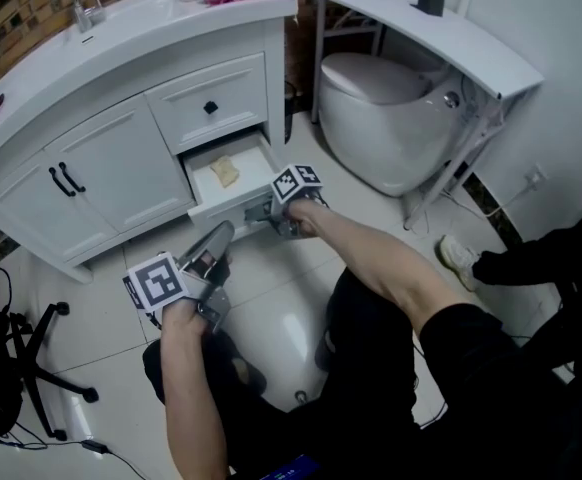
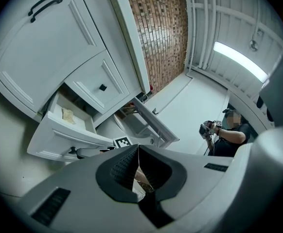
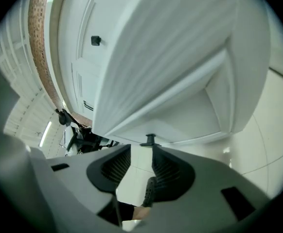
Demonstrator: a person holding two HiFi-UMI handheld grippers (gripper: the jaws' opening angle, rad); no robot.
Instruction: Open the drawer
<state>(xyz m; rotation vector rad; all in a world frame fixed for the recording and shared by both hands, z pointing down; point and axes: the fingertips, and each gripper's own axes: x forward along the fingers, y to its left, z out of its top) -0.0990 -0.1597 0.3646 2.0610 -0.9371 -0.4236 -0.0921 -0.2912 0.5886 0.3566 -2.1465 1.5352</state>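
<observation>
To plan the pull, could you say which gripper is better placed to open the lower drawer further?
Right: the right gripper is at the drawer, knob at its open tips; the left gripper hangs back, shut.

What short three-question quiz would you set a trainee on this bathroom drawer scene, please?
1. True or false: the upper drawer is closed.
2. Short answer: which gripper is at the knob of the open lower drawer?
3. Pick one. Inside that open drawer lies: A) a folded red towel, B) a small yellowish piece, C) a bottle.

Key
1. True.
2. The right gripper.
3. B.
</observation>
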